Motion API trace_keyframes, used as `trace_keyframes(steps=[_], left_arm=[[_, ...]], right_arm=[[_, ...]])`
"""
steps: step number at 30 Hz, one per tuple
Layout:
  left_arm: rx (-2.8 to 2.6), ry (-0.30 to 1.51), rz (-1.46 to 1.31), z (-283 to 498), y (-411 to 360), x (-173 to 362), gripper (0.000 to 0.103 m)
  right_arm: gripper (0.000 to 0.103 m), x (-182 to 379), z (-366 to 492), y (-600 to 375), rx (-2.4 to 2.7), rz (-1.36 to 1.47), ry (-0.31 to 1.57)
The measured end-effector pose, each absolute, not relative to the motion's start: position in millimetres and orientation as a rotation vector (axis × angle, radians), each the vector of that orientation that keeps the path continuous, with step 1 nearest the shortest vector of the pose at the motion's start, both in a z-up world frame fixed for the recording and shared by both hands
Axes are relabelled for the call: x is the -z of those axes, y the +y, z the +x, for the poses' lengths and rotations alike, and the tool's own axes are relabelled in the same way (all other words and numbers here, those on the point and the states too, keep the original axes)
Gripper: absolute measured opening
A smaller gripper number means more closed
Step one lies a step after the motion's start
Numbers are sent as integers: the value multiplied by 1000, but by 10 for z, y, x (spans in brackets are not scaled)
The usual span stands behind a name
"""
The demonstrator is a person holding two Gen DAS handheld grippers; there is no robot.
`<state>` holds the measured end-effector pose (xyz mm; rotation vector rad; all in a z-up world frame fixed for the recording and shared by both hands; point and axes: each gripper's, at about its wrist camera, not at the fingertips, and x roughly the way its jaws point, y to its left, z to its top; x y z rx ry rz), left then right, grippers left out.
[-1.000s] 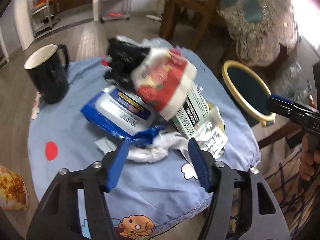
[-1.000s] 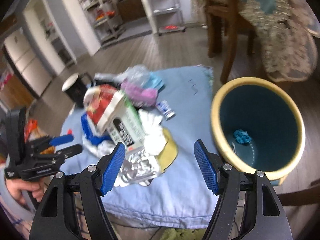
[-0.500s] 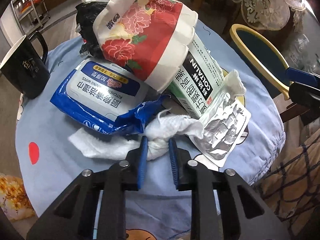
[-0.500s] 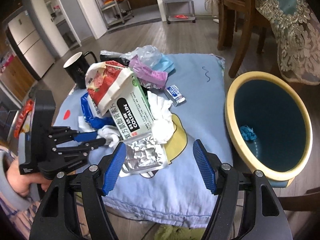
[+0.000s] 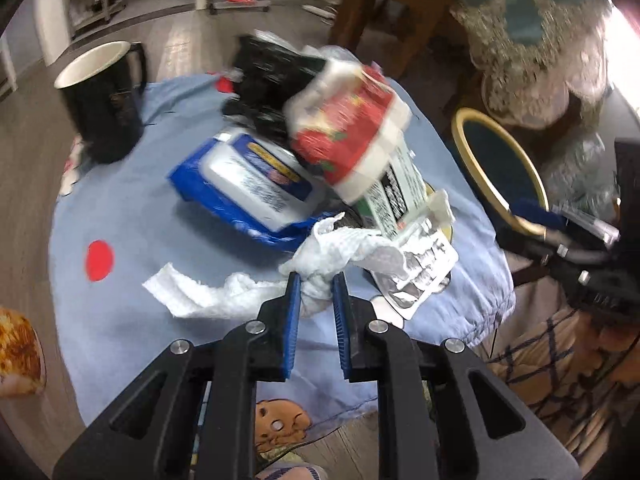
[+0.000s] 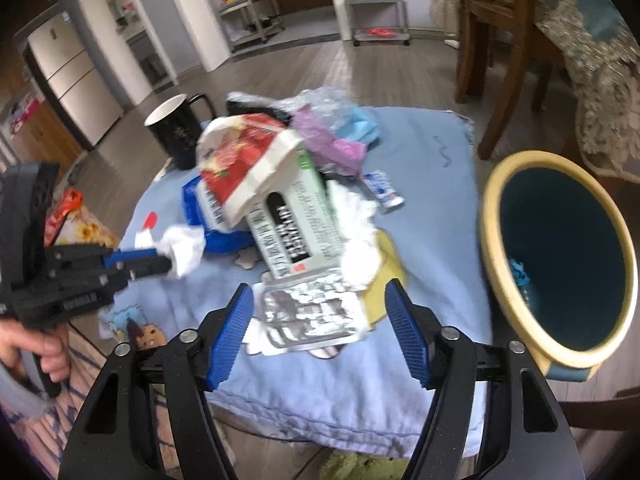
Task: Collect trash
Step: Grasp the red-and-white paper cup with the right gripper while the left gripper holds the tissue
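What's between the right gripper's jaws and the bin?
Only bare blue cloth, in the right wrist view; the right gripper hovers over the foil pack beside the bin.

Home interior, grey wood-plank floor (image 6: 384,68), daylight.
White metal shelving racks (image 6: 376,0) against far wall, refrigerator (image 6: 68,80) at left, white partition walls (image 6: 192,12). Wooden chair (image 6: 508,32) beside table draped in teal cloth with lace trim (image 6: 600,72). Bright glare at right edge of left view.
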<state>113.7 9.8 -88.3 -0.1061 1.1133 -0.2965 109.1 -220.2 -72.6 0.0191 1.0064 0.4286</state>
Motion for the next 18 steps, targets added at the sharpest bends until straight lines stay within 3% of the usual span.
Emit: trace_keyframes(steps=[4, 18], left_arm=[[217, 1064, -181, 1136, 361, 738, 16], [5, 999, -361, 1120, 1072, 846, 16]], right_arm=[[62, 762, 1059, -1929, -496, -22, 1021], [59, 604, 1196, -1523, -542, -69, 951]])
